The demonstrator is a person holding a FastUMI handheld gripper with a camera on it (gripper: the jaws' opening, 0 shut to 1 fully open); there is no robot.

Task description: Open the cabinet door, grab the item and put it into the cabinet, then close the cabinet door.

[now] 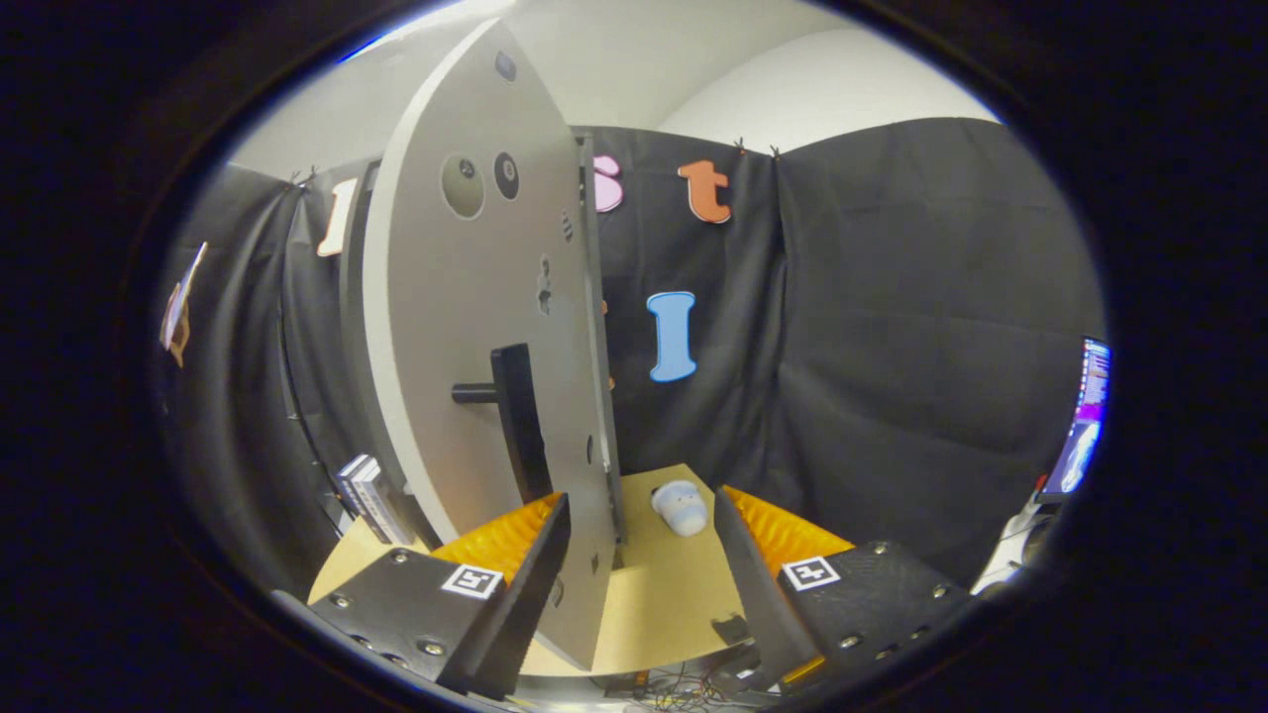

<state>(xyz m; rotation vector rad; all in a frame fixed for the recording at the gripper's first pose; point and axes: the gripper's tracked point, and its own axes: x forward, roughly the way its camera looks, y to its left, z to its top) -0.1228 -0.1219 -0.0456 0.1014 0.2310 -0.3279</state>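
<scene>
— While the small pale blue-and-white plush toy (681, 507) lies low in the frame's centre on the tan wooden tabletop (662, 604), where's the door?

— Left of it: grey cabinet door (475, 327), swung open, black handle (517, 421).

— Gripper (642, 540)?

— Fingers wide apart, empty, door edge between them.

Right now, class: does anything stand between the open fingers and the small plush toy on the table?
Nothing visible does. The plush toy lies on the table just beyond the open gripper, in line with the gap; the open cabinet door stands left of that path.
</scene>
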